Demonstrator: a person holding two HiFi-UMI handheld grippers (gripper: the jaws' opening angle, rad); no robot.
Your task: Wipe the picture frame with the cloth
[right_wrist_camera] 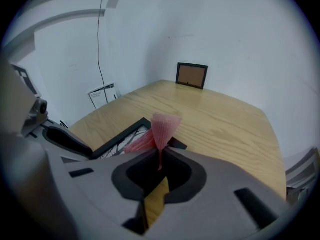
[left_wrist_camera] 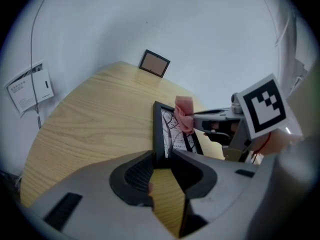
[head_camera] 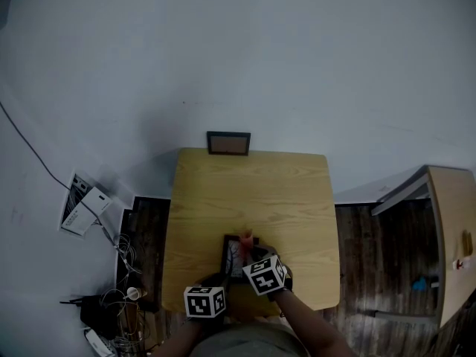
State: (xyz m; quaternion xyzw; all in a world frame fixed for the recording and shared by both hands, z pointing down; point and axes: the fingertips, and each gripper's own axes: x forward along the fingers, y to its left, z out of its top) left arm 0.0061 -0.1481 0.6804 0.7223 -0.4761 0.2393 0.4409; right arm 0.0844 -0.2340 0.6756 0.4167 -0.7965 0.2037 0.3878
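Running lengthwise from the desk's [head_camera: 253,192] near edge, picture frame [left_wrist_camera: 161,129] is clamped at near end by left gripper [left_wrist_camera: 162,159]; pink cloth [right_wrist_camera: 163,128], pinched in right gripper [right_wrist_camera: 161,156], is held at its far end.

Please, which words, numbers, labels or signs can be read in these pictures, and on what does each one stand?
Nothing can be read for certain.
White printed sheet at the left: print too small to read.
Black and white marker cubes: square patterns, no letters.
Black picture frame: drawing of dark lines, no words.
Pink cloth: no print.
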